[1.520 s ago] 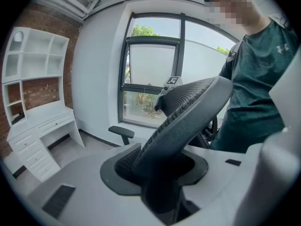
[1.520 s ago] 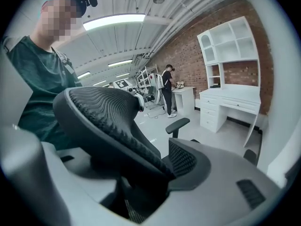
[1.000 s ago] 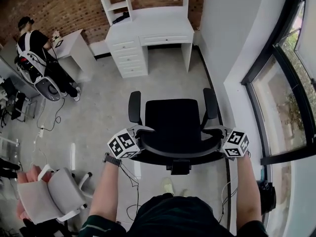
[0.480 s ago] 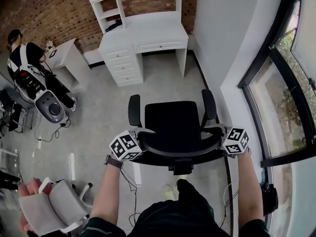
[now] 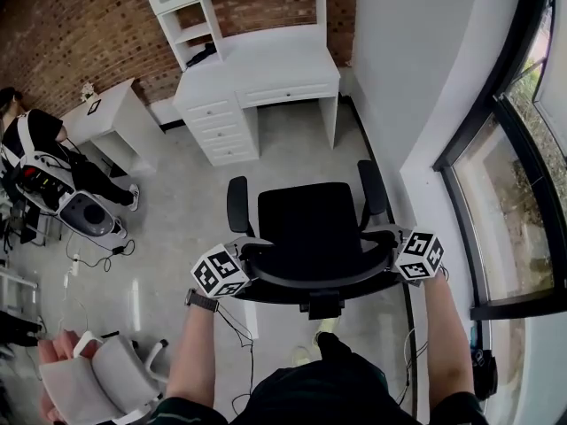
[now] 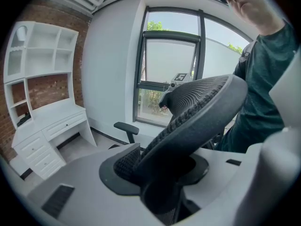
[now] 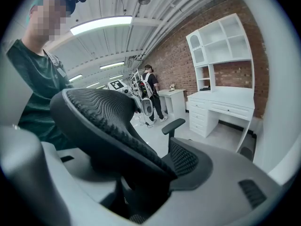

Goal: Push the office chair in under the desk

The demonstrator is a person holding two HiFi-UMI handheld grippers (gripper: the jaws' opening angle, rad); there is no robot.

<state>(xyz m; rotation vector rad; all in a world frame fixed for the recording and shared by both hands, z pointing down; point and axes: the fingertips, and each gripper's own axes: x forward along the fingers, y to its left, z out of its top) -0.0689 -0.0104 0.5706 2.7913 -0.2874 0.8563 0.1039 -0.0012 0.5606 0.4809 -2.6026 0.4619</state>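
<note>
The black office chair stands on the grey floor right in front of me, its seat facing the white desk at the brick wall. A stretch of bare floor separates them. My left gripper is shut on the left edge of the mesh backrest, and my right gripper is shut on its right edge. In the right gripper view the backrest fills the space between the jaws, with the desk beyond. The desk's kneehole is on its right side, beside the drawers.
A white wall and tall windows run close along the chair's right. A person with gear stands at the far left by a small white table. A white chair stands at lower left. Cables lie on the floor.
The chair and I have rolled a little toward the desk, which now sits lower and further left in the head view. Both grips on the backrest are unchanged.
</note>
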